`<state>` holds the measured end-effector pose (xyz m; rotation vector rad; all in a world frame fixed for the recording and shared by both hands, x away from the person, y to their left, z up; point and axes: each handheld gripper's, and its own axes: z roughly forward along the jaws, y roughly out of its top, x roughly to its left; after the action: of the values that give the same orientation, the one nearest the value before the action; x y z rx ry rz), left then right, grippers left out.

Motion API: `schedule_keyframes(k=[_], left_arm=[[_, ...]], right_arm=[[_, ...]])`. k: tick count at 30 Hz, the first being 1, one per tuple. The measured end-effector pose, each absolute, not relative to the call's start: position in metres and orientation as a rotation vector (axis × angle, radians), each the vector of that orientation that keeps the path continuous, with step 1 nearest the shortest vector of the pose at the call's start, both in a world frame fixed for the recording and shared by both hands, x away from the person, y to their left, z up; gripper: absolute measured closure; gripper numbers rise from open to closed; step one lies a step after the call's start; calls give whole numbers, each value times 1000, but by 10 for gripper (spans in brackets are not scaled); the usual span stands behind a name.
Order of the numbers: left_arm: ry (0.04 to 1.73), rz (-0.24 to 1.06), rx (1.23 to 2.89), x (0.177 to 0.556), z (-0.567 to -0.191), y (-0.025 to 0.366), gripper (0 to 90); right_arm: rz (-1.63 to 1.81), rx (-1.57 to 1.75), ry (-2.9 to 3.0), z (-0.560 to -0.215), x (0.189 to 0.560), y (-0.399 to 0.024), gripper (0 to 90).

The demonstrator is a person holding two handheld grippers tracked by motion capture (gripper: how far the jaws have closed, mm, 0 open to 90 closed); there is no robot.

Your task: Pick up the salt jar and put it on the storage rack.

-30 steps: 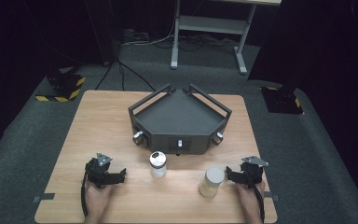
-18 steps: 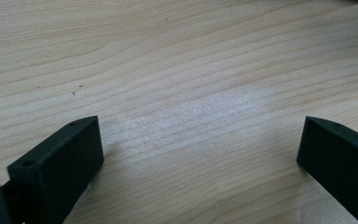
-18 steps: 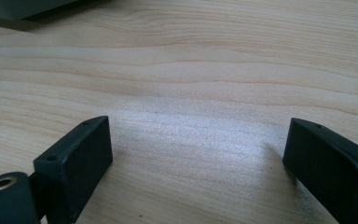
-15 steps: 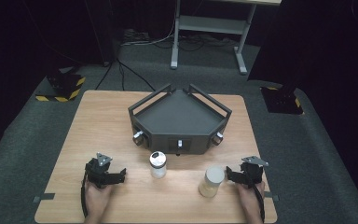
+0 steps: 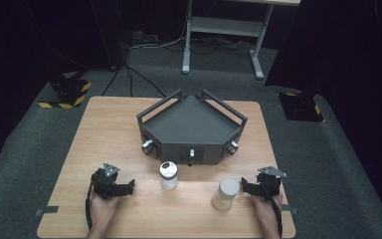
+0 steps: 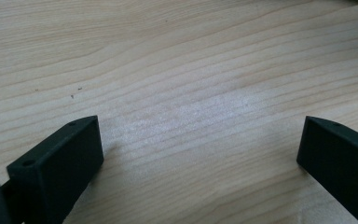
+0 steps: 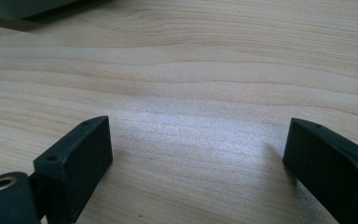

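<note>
Two small jars stand on the wooden table [image 5: 114, 134] in front of a dark angular tray. One jar [image 5: 168, 175] has a shiny lid and clear body; the other jar [image 5: 226, 194] holds pale contents under a whitish lid. My left gripper [image 5: 128, 186] rests on the table left of the first jar, jaws wide apart over bare wood [image 6: 200, 135]. My right gripper [image 5: 245, 187] sits just right of the pale jar, also open, with only wood between its fingers [image 7: 74, 163].
The dark three-sided tray [image 5: 191, 124] with rails and knobs occupies the table's middle back. Grey carpet surrounds the table, with a metal desk frame [image 5: 219, 30] behind and yellow-black striped bases [image 5: 64, 97] at the left and right.
</note>
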<state>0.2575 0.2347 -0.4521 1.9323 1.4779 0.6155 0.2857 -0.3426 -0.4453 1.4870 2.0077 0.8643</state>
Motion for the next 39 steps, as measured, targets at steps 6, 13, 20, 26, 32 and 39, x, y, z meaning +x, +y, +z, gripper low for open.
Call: schedule_keyframes(k=[6,13,20,26,32,39], left_arm=[[1494,620,1922,260,-452,232,2],[1500,607,1940,262,-449,231,2],[1493,581,1976,264,-442,230,2],[1424,578,1977,256,-437,228,2],[1341,554,2024,250,-434,220,2],[1223,503,2100,248,-429,207,2]], right_arm=[[865,1489,2007,-445,286,-342,80],[865,1489,2007,-445,286,-342,80],[865,1489,2007,-445,286,-342,80],[864,1487,2008,-445,286,-342,80],[864,1487,2007,-445,286,-342,80],[865,1488,2007,-445,286,-342,80]])
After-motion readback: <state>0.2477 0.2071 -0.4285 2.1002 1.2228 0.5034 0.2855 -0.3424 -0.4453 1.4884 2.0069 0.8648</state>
